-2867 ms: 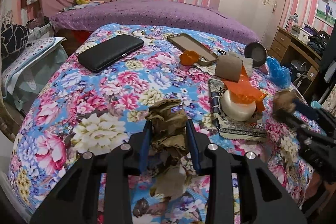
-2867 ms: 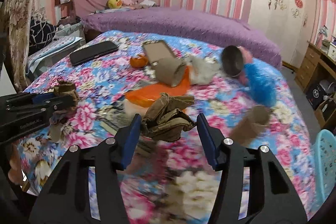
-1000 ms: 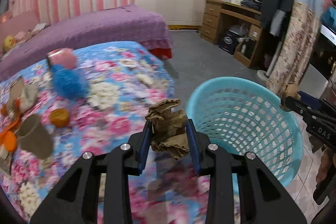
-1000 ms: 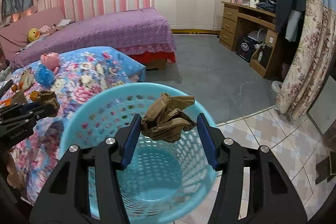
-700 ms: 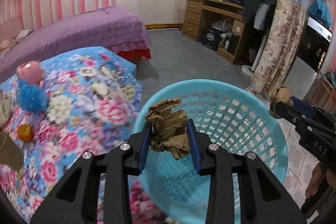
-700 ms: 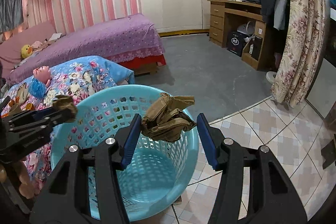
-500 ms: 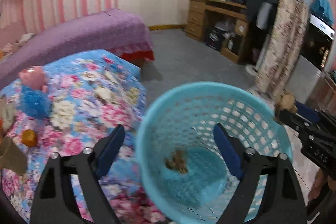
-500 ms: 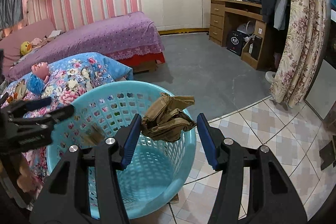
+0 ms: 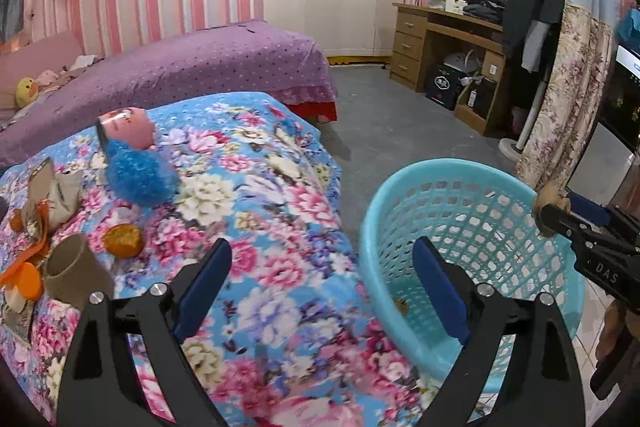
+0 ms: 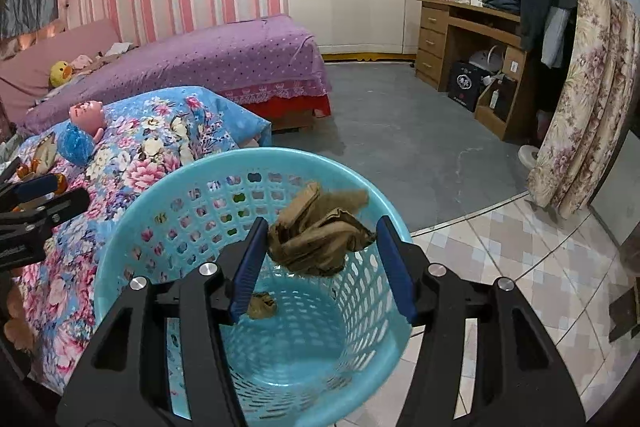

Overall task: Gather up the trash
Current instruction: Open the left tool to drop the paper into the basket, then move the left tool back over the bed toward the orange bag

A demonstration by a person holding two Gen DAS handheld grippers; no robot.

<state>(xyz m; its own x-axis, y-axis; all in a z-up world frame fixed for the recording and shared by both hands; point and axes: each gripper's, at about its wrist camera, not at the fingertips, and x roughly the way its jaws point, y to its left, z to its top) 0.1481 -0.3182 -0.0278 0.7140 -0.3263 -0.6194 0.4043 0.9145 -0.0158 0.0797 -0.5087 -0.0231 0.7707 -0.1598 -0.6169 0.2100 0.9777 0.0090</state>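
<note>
Brown paper wad (image 10: 320, 237) at twelve o'clock over basket (image 10: 120, 247); my right gripper (image 10: 322, 259) jaws opening to drop it, left gripper (image 9: 320, 291) spread empty.

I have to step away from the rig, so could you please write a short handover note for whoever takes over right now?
Left gripper: wide, jaws opening, nothing between them, beside the basket.
Right gripper: jaws opening over the basket; the brown paper wad sits between them, about to drop.
Done: one crumpled scrap lies in the basket.
Left: the cardboard tube, orange scraps and other clutter on the floral bed.
</note>
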